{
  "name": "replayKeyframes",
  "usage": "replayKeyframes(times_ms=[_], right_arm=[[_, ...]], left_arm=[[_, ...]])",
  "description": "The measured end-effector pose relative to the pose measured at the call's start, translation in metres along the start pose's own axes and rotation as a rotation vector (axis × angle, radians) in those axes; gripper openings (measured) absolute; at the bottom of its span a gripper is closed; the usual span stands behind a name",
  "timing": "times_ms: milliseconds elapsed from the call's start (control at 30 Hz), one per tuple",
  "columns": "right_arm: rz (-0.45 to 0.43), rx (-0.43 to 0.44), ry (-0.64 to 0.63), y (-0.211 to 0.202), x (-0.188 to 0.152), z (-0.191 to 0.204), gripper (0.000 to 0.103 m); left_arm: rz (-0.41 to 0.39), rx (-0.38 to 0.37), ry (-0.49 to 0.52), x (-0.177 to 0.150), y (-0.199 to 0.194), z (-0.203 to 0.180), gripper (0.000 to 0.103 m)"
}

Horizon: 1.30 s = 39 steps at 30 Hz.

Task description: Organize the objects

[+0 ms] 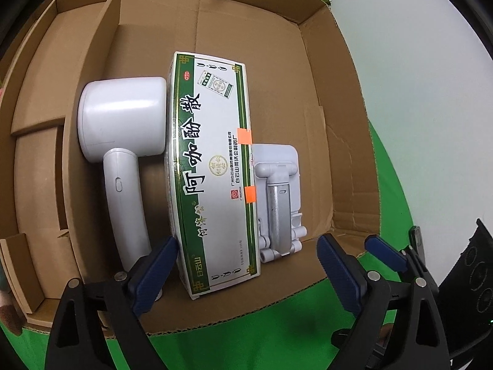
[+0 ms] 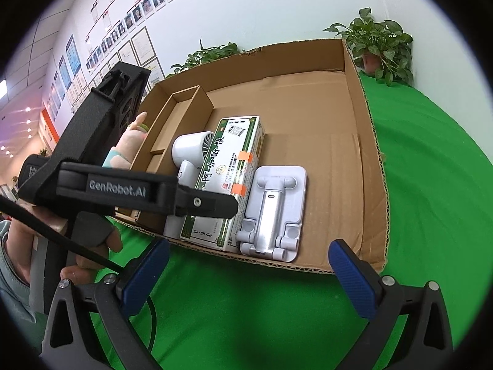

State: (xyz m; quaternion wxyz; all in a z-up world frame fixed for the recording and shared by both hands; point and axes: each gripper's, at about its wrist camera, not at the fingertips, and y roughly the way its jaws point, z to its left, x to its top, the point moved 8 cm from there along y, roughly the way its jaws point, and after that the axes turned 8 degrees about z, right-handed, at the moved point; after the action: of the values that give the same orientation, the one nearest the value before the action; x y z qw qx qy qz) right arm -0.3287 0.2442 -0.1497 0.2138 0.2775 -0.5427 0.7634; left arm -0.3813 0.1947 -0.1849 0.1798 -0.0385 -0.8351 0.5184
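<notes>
Cardboard box (image 1: 323, 117) sat on the green worktop (image 2: 431, 185), open side up. Left to right inside it:

- Narrow cardboard divider tray (image 1: 40, 98) along the 9 o'clock wall; nothing visible in it.
- White handheld fan (image 1: 123, 141), lying flat, head toward 12, handle toward 6, touching the medicine box on its 3 o'clock side.
- Medicine box (image 1: 212, 166), green and white with two orange tape tabs, lying flat, long axis running 12 to 6.
- White folding phone stand (image 1: 279, 203), flat, just beside the medicine box at its 3 o'clock, near the 6 o'clock edge of the cardboard box.

Left gripper (image 1: 246, 262) was spread wide and pinched nothing; it hung over the near edge, with one finger by the fan handle and the other beyond the phone stand. Right gripper (image 2: 249, 268) was also spread and empty, over the worktop just outside the 6 o'clock rim.

Judgement: three items were packed side by side, so the job looked mostly done. The 3 o'clock part of the cardboard box had free floor. Only a soft toy (image 2: 129, 145), partly hidden outside the box at 9 o'clock, looked left to place, though I couldn't tell if it was part of the set.
</notes>
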Motion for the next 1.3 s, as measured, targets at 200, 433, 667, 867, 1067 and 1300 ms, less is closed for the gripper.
replayKeyframes(times_ms=[200, 433, 667, 867, 1067, 1300], right_arm=[[-0.005, 0.000, -0.009, -0.002, -0.003, 0.008, 0.103], [-0.058, -0.065, -0.011, -0.004, -0.001, 0.021, 0.103], [-0.139, -0.161, 0.069, 0.009, 0.003, 0.037, 0.103], [-0.144, -0.255, 0.072, 0.026, 0.004, 0.042, 0.103], [-0.131, -0.320, 0.034, 0.038, 0.001, 0.044, 0.103], [-0.146, -0.359, 0.005, 0.042, -0.002, 0.043, 0.103]], left_arm=[[-0.029, 0.017, 0.014, -0.010, -0.014, -0.001, 0.091], [-0.267, 0.154, 0.071, -0.031, -0.076, 0.025, 0.093], [-0.539, 0.444, 0.012, -0.070, -0.142, 0.103, 0.100], [-0.572, 0.540, 0.006, -0.090, -0.128, 0.151, 0.102], [-0.621, 0.607, 0.020, -0.086, -0.109, 0.147, 0.102], [-0.616, 0.626, 0.009, -0.075, -0.103, 0.150, 0.103]])
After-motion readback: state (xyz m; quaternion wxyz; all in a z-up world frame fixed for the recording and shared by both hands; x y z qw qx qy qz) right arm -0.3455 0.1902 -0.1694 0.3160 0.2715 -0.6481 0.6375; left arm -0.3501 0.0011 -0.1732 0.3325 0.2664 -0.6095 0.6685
